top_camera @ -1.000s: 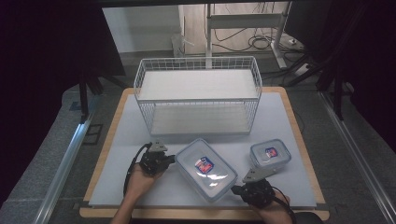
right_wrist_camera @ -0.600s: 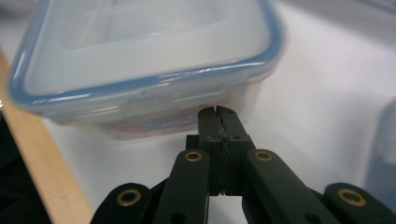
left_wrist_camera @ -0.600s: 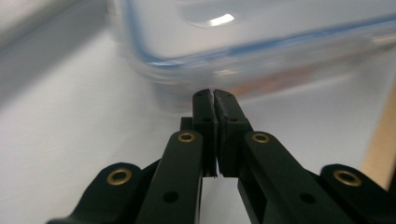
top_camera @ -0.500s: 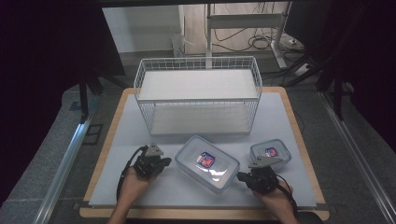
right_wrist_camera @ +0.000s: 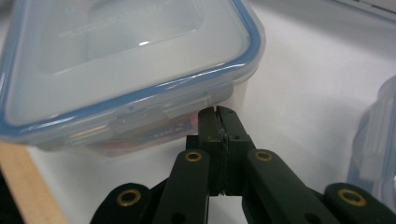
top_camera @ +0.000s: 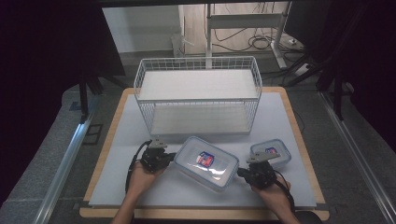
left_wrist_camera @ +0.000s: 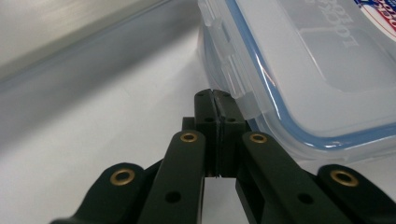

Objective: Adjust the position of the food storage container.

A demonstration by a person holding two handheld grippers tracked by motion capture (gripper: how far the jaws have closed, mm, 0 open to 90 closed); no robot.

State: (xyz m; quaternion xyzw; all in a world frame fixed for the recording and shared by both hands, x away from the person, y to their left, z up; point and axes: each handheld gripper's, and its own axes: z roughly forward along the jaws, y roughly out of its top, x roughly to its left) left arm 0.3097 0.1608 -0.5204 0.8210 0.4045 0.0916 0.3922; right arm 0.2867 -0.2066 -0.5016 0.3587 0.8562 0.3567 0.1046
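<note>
A large clear container point(top_camera: 205, 162) with a blue-sealed lid and a red and blue label lies on the white mat, its lid on. My left gripper point(top_camera: 171, 157) is at its left end, and in the left gripper view that gripper point(left_wrist_camera: 215, 94) is shut, its tip touching the container's point(left_wrist_camera: 317, 70) side latch point(left_wrist_camera: 232, 70). My right gripper point(top_camera: 240, 173) sits at the container's right end. In the right gripper view it point(right_wrist_camera: 217, 111) is shut with nothing held, its tip against the latch point(right_wrist_camera: 187, 108) on the container's point(right_wrist_camera: 126, 60) end wall.
A smaller lidded container point(top_camera: 271, 153) lies just right of the big one, close beside my right hand, and shows at the edge of the right gripper view point(right_wrist_camera: 379, 135). A white wire two-level rack point(top_camera: 198, 91) stands behind on the mat point(top_camera: 116, 140). The wooden table edge point(top_camera: 201, 213) runs along the front.
Both hands have closed in on the large container's two ends, the right one moving up and forward. The container has shifted slightly away from the front edge.
</note>
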